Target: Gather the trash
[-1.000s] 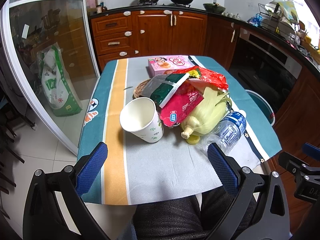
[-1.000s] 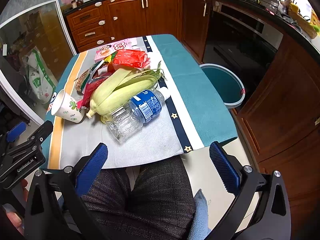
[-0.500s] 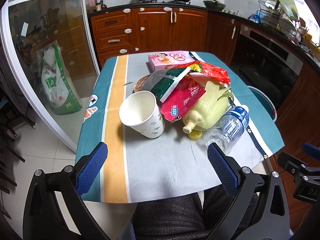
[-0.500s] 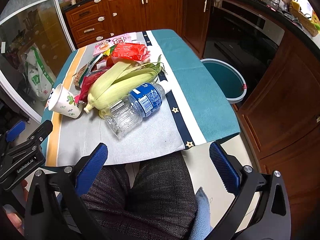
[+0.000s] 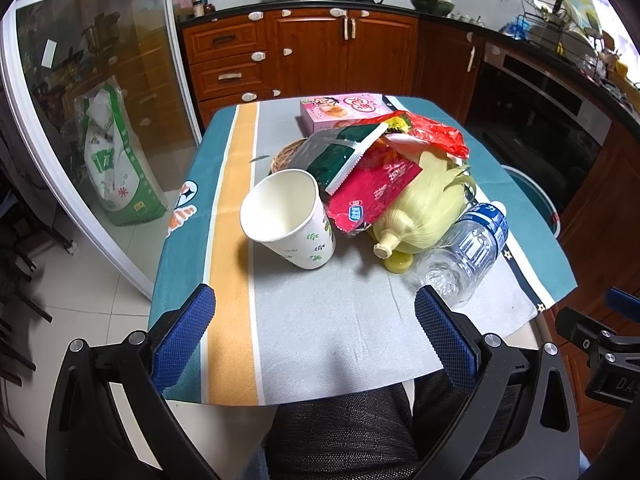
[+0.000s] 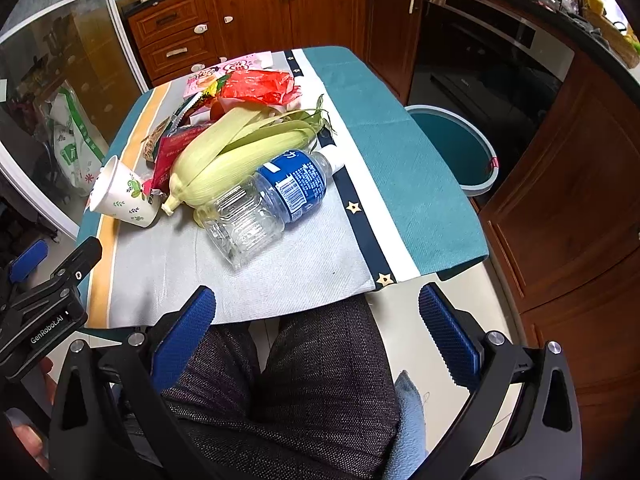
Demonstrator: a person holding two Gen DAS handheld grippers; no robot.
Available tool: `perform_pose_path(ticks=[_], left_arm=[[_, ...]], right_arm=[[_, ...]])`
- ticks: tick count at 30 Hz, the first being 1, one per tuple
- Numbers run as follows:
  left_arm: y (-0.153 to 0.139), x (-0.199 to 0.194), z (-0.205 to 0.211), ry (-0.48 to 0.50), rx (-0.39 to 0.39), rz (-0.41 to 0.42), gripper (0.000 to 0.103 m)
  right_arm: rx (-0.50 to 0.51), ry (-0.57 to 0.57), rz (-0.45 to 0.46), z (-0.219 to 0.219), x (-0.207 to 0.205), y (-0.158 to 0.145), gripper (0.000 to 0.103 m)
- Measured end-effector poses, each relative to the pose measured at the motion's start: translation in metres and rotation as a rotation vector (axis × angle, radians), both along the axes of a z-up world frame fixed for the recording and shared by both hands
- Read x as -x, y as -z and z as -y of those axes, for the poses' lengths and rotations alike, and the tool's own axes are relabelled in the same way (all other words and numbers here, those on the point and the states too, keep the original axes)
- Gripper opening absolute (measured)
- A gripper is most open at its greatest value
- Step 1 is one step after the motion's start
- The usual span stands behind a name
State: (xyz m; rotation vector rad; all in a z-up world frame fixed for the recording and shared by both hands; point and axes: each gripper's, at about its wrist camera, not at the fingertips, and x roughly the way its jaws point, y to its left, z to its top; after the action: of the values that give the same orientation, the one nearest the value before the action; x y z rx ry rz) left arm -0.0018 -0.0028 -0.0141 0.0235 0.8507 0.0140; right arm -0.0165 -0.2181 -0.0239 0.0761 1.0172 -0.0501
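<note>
A pile of trash lies on the table: a tipped paper cup (image 5: 286, 218) (image 6: 120, 196), an empty plastic bottle (image 5: 466, 250) (image 6: 272, 204), a husked corn cob (image 5: 424, 206) (image 6: 240, 152), a red snack wrapper (image 5: 372, 194), a green wrapper (image 5: 340, 152), a red plastic bag (image 5: 432, 132) (image 6: 256, 86) and a pink box (image 5: 344, 110). A teal trash bin (image 6: 456, 148) stands on the floor right of the table. My left gripper (image 5: 314, 336) is open and empty above the table's near edge. My right gripper (image 6: 318, 328) is open and empty, short of the table, above the person's lap.
The table (image 5: 320, 320) carries a striped teal, orange and grey cloth. Wooden cabinets (image 5: 312, 48) and an oven (image 6: 492, 60) line the back and right. A glass sliding door (image 5: 80, 120) is on the left, a green sack (image 5: 116, 168) behind it.
Both grippers have drawn back and risen a little; the table and trash pile sit slightly farther and higher in both views. Nothing was taken hold of.
</note>
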Motion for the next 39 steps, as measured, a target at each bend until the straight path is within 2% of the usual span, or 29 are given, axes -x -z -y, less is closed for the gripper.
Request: perform_pose_path(ticks=[27, 39], left_arm=[[0.014, -0.010, -0.001, 0.018, 0.005, -0.032, 0.100], [0.023, -0.032, -0.006, 0.046, 0.006, -0.045, 0.100]], right_arm=[[0.008, -0.003, -0.055, -0.003, -0.018, 0.013, 0.098], [-0.015, 0.072, -0.058, 0.011, -0.065, 0.019, 0.098]])
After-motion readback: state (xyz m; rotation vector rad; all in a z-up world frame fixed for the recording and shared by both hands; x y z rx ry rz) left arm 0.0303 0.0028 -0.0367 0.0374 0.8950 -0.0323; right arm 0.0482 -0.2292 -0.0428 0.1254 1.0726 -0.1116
